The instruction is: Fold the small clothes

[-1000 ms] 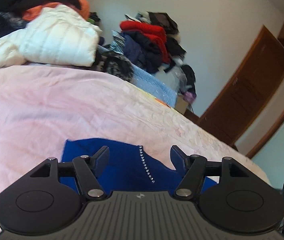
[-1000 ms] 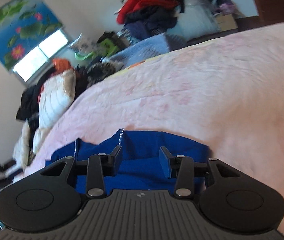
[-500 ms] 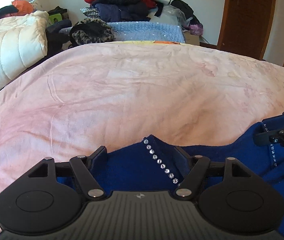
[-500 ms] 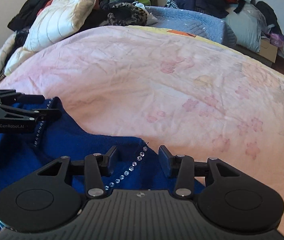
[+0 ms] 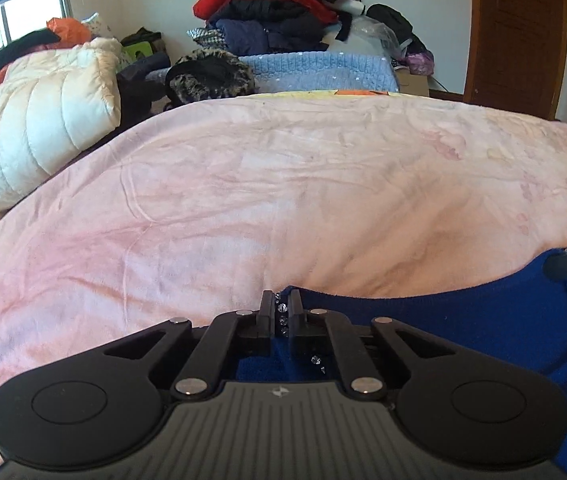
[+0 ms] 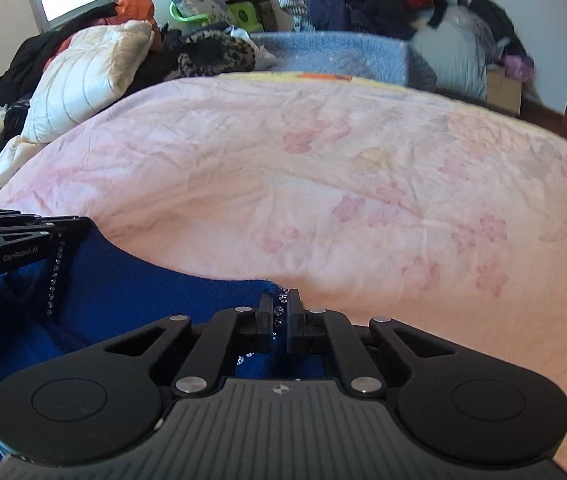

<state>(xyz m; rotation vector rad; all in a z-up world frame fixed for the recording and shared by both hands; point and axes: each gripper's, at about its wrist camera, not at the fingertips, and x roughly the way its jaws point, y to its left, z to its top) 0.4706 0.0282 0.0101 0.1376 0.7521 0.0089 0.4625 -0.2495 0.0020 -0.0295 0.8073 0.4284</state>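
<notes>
Your left tongs (image 5: pixel 282 307) are pinching the blue garment's (image 5: pixel 463 320) rhinestone-trimmed edge, having just closed; your right tongs (image 6: pixel 280 307) are clamping its other corner likewise. The garment is lying on the pink bedspread (image 5: pixel 283 184).

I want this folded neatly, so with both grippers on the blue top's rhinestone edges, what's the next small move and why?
Probably lift both corners together and carry them forward over the pink blanket. The left gripper and right gripper have just closed on the blue top, its rhinestone trim pinched.

Blue rhinestone-trimmed garment (image 5: pixel 463 320) lies on the pink bedspread (image 5: pixel 263 200).
</notes>
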